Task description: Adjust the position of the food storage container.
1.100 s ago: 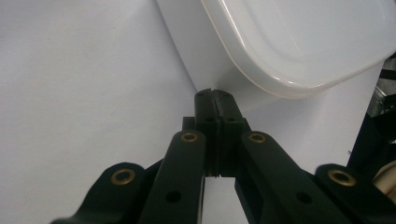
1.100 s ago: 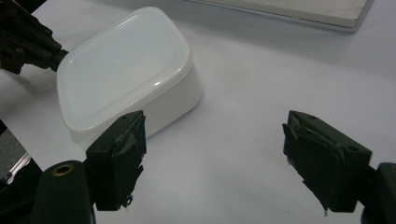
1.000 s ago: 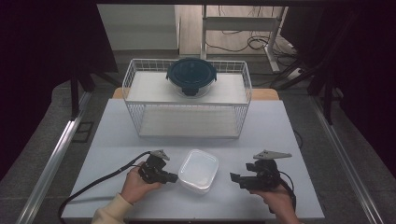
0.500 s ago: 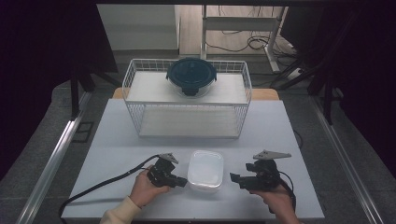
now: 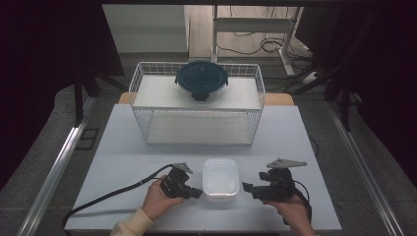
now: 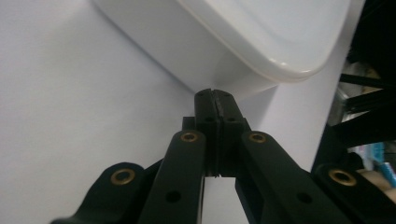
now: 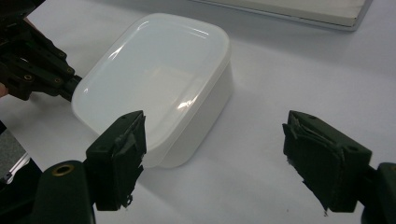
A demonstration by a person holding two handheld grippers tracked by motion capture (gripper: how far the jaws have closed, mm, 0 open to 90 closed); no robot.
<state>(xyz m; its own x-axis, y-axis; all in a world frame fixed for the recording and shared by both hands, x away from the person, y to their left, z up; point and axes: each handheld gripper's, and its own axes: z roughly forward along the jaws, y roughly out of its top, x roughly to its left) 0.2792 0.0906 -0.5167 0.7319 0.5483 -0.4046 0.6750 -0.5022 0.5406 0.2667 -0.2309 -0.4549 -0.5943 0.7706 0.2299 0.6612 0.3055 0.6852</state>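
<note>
Right, I've got the white container (image 5: 221, 179) sitting on the table (image 5: 123, 157) near the front edge, between my two grippers, lid side up. Left gripper (image 5: 195, 192) has its jaws fully closed with nothing between them; in the left gripper view the closed tip (image 6: 215, 95) is right up against the lower side wall of the container (image 6: 187, 51), touching or as good as. Right gripper (image 5: 247, 189) is spread wide and empty, just beside the container's right side, not touching. From the right gripper view its left pad (image 7: 128, 140) overlaps the container's near corner, right pad (image 7: 322, 154) over bare table. Behind, a wire basket (image 5: 142, 78) holds a dark round lidded bowl (image 5: 201, 80), well apart.
</note>
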